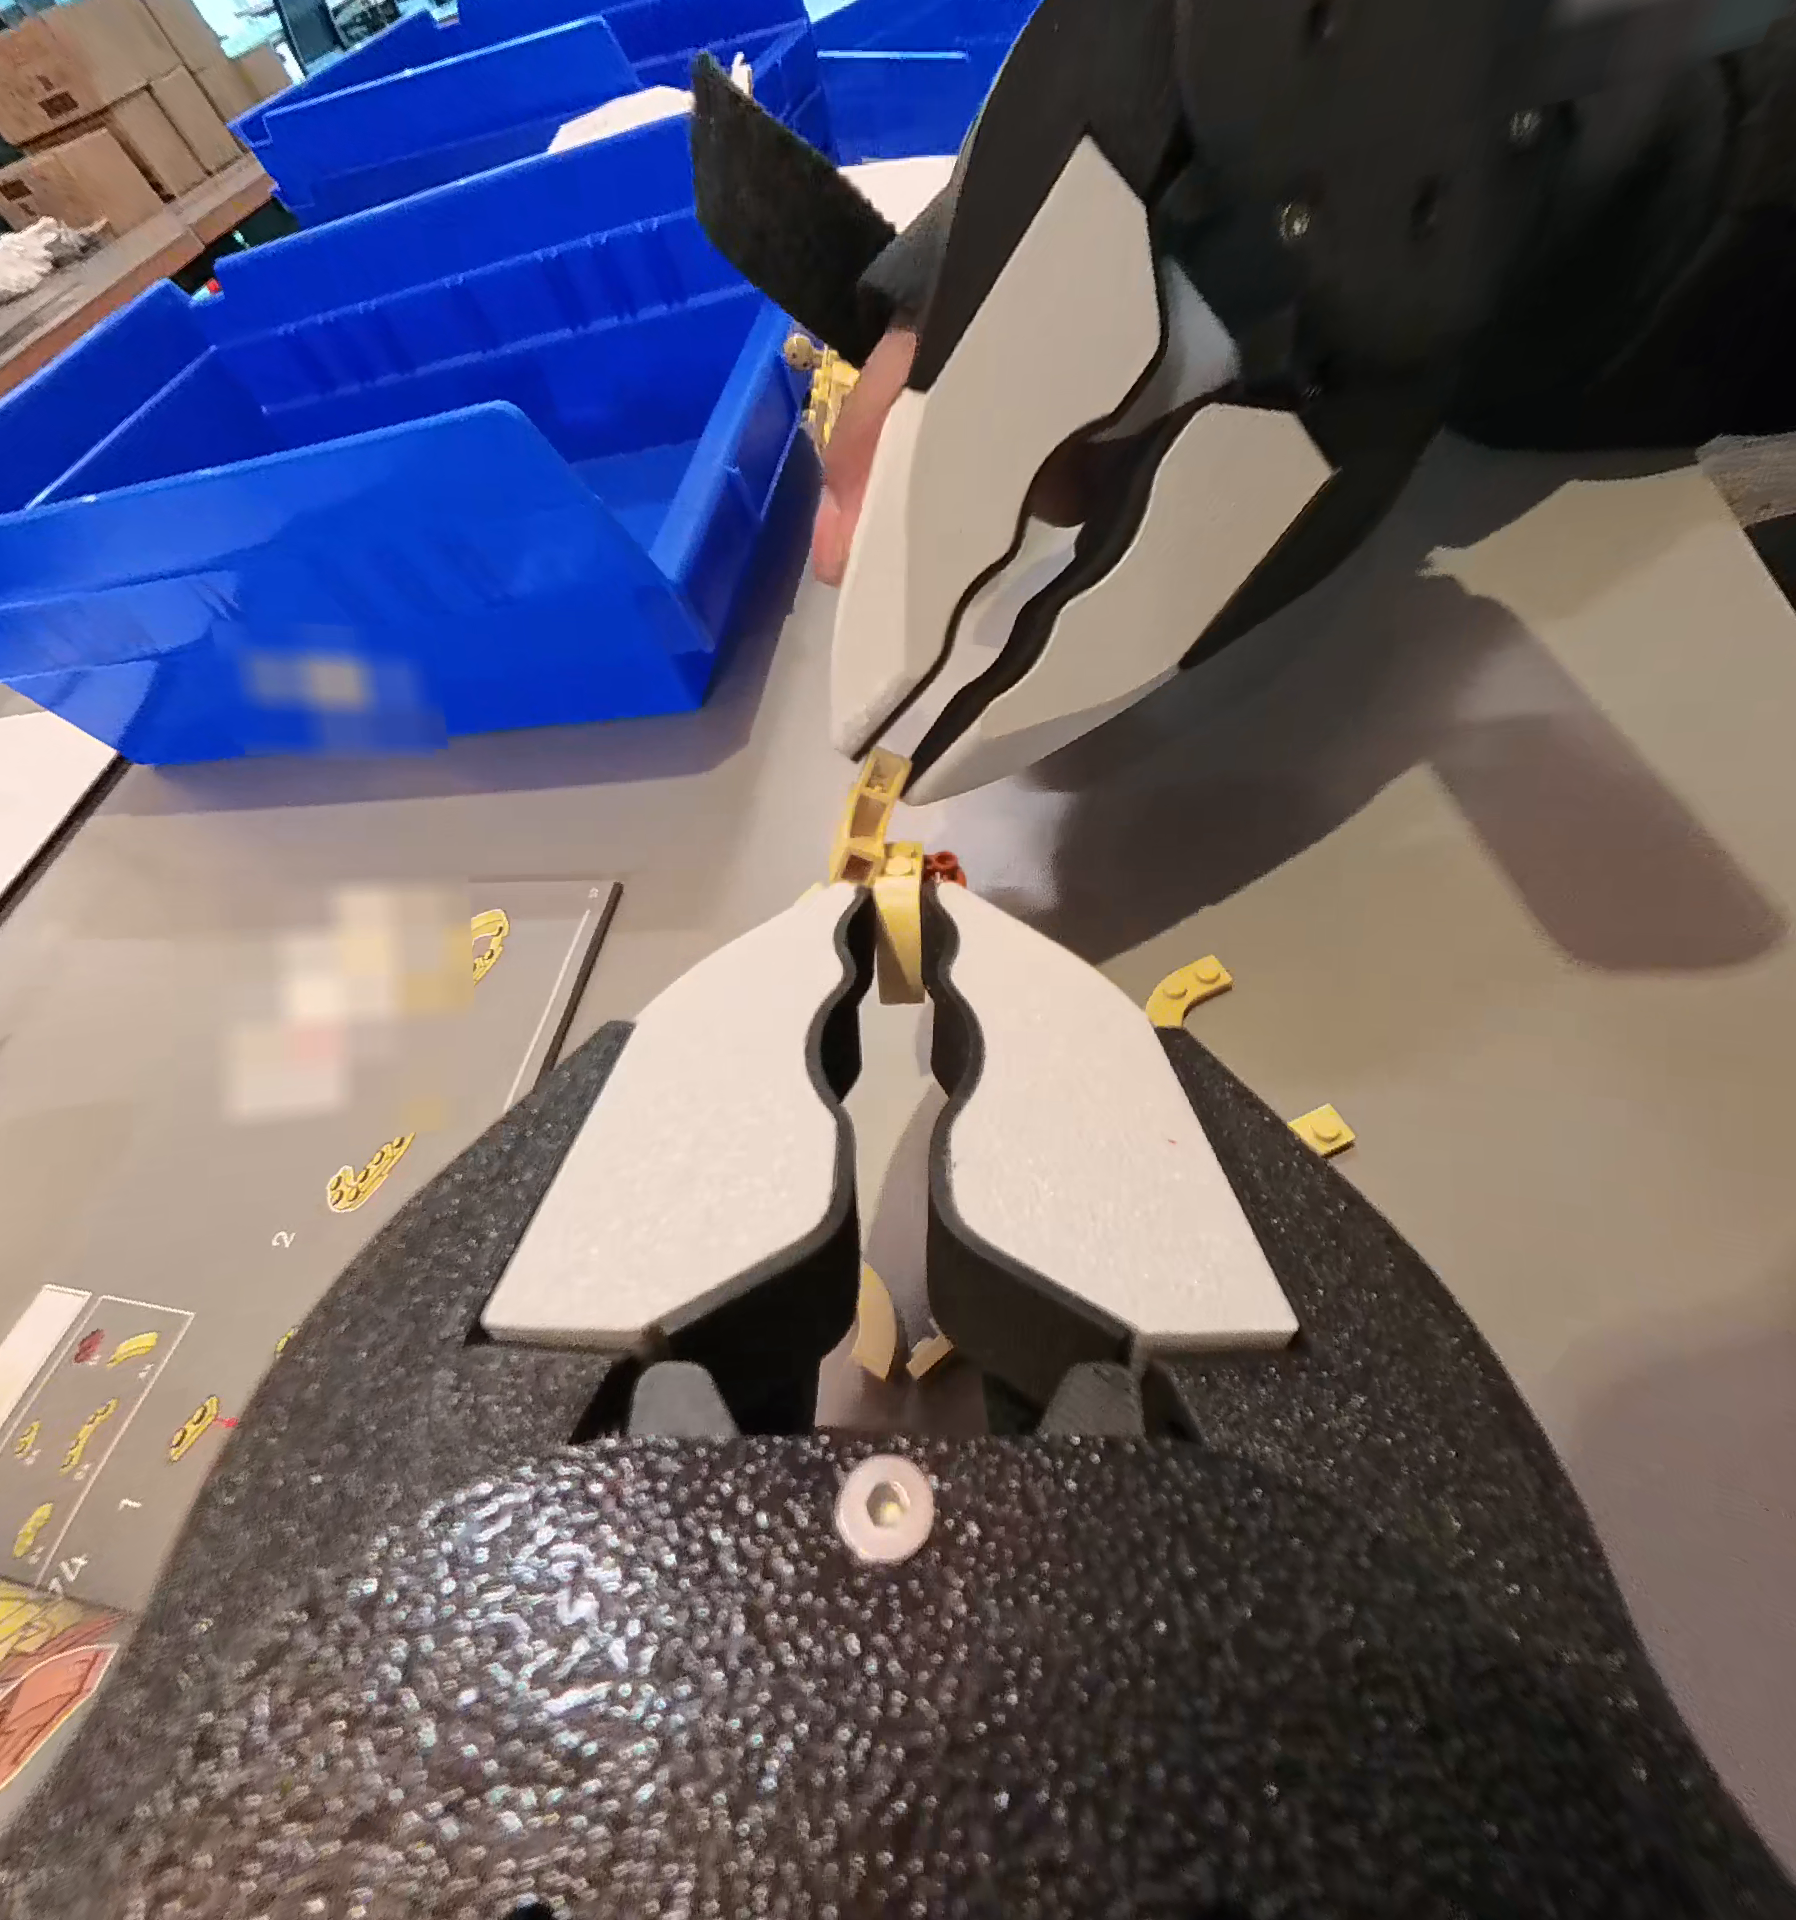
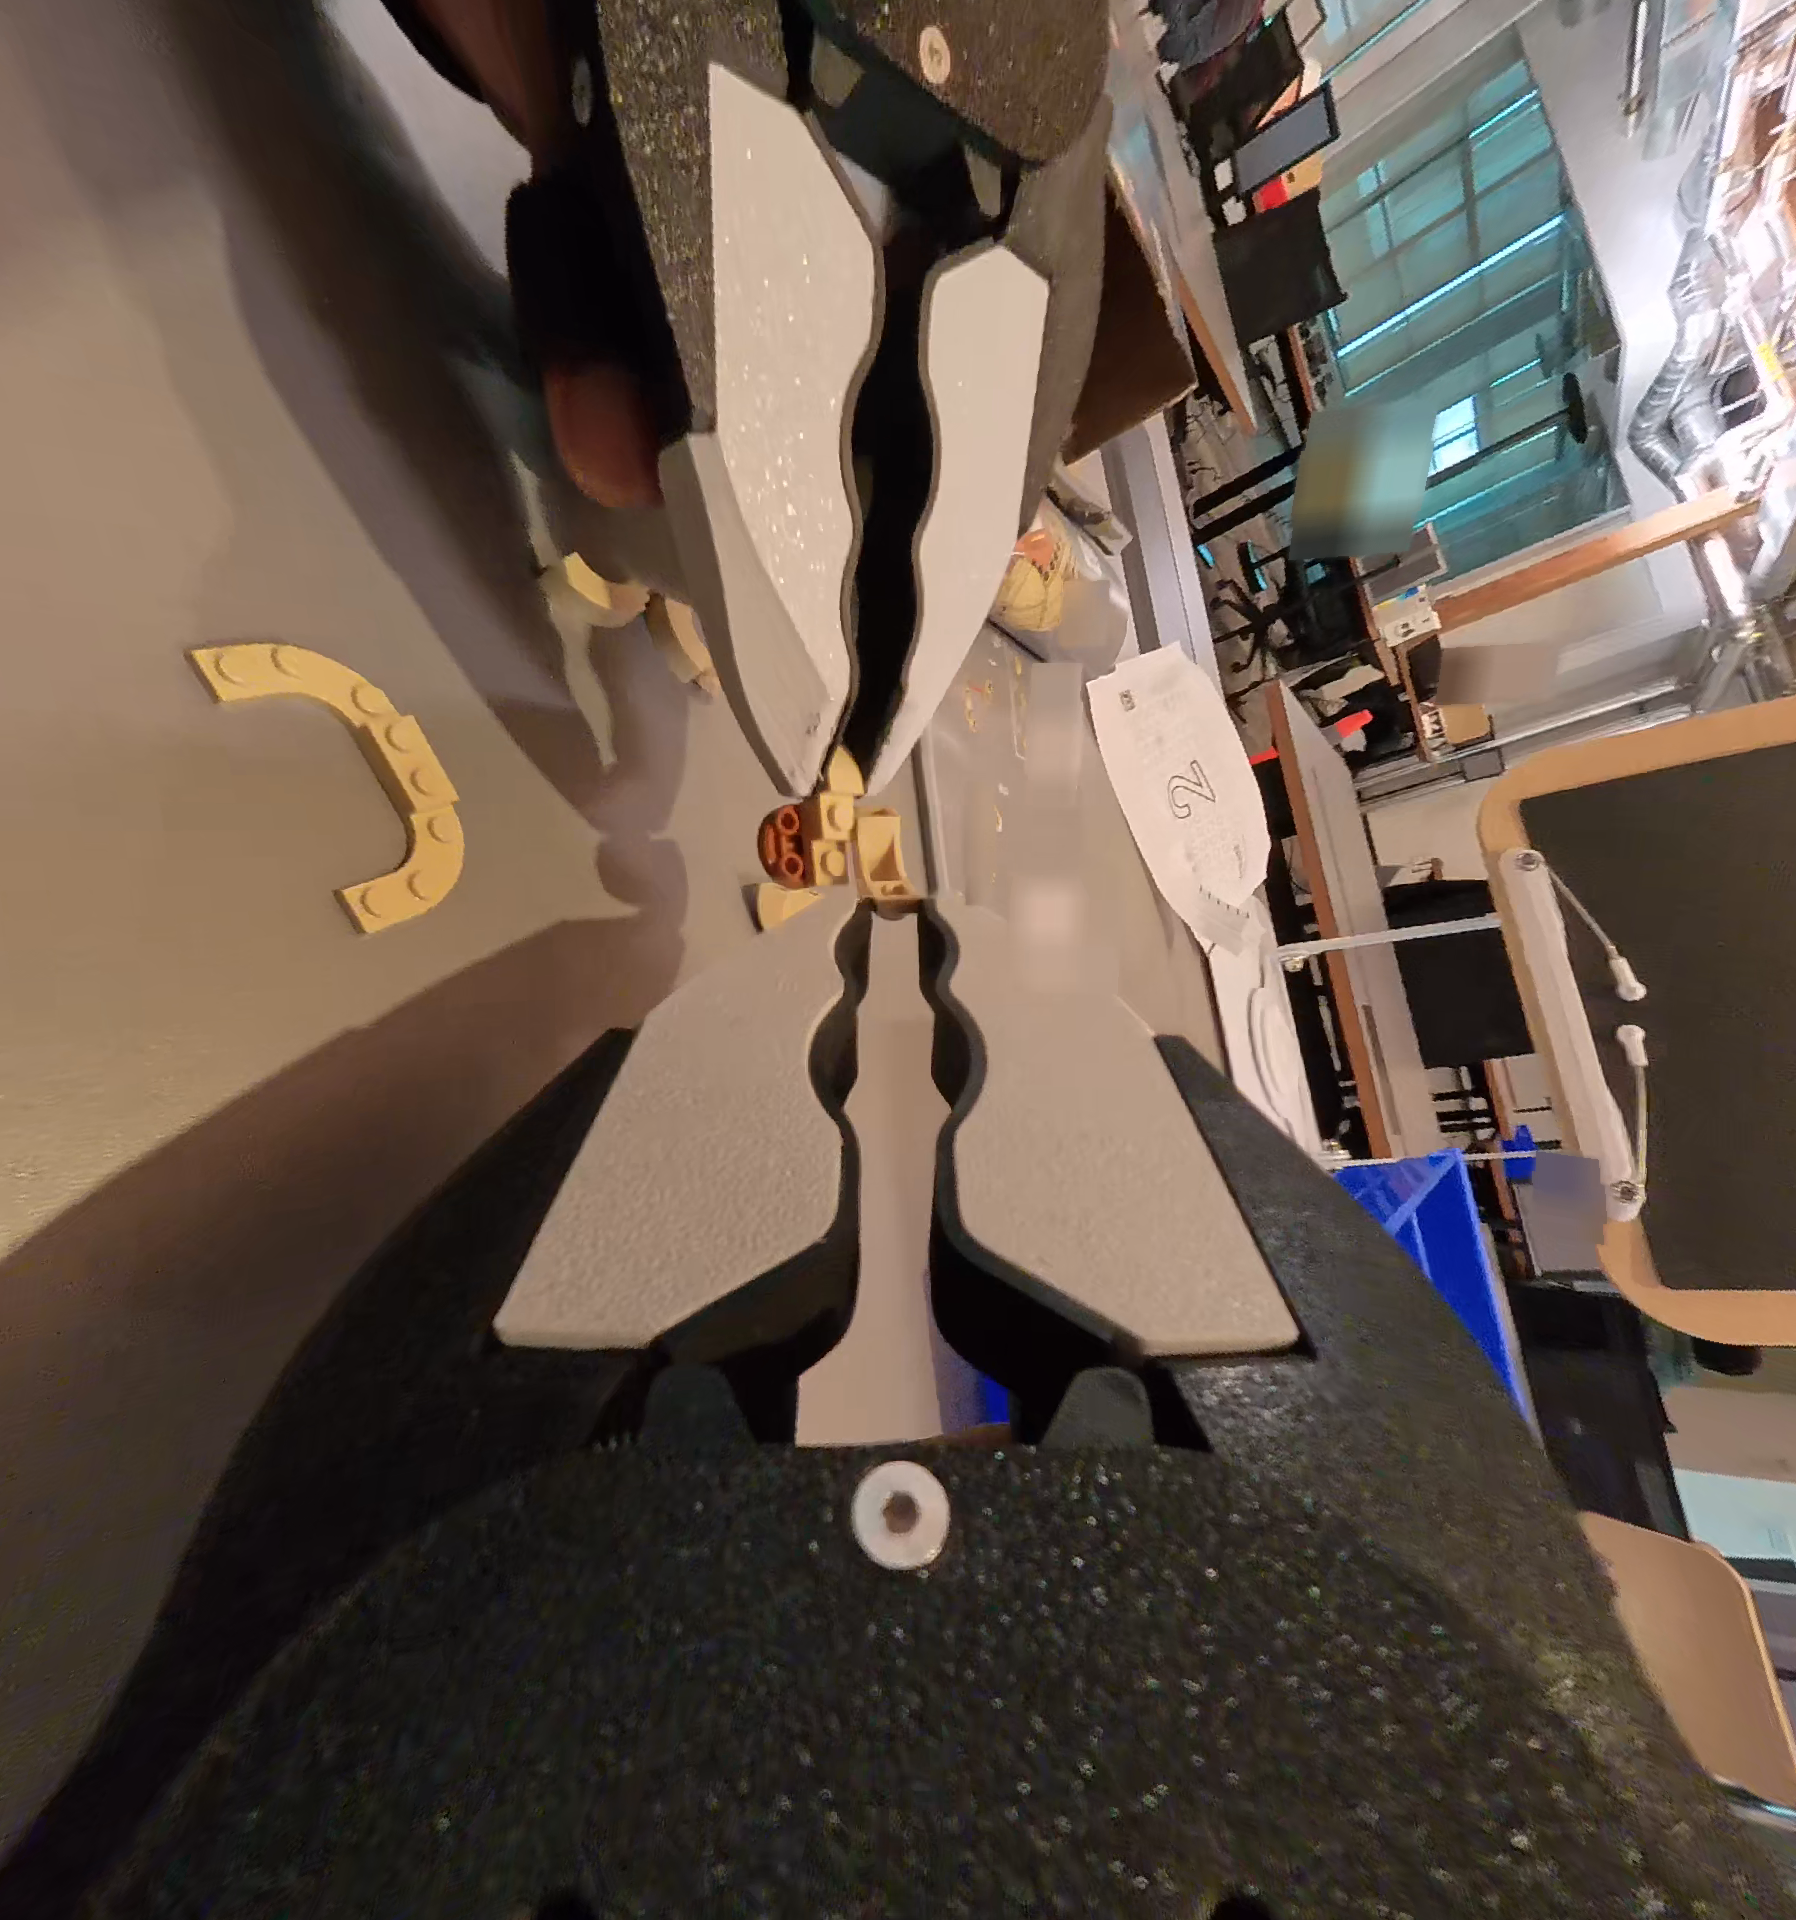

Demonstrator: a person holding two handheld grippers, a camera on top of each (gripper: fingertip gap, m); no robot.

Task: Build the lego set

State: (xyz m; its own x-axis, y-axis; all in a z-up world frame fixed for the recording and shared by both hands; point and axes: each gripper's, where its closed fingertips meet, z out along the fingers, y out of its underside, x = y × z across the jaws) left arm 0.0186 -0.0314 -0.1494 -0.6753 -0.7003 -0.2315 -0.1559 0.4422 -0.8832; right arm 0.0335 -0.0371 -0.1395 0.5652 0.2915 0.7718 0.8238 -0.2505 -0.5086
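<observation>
While clamped between the two grippers, held above the grey table (image 1: 1496,1039) as one small tan brick assembly (image 1: 873,831). Left gripper (image 1: 894,904) nearly closed, with both pads pressed on a tan curved brick (image 1: 899,951); long axis of this brick along the fingers, studded end pointing away from the camera. Right gripper (image 2: 889,909) nearly closed too, pinching the end of a tan arch brick (image 2: 883,857), seen in the left wrist view as a hollow curved piece (image 1: 866,821) rising from the left fingertips toward the right fingertips. Joined side by side at the studded end, so far as can be seen; the exact joint hard to make out. Just behind the assembly, a small reddish-brown round piece (image 2: 785,847), mostly hidden in the left wrist view. Inner end of the curved brick covered by the left fingers.

Left of the assembly: blue bins (image 1: 406,499) and an instruction sheet (image 1: 250,1091), partly mosaicked. Right of the assembly, on the table: a tan curved plate (image 1: 1190,985) and a small tan plate (image 1: 1323,1127). In the right wrist view, a long tan studded arc (image 2: 374,769) well apart from the assembly, and more tan pieces (image 2: 613,613) half hidden behind the left gripper.
</observation>
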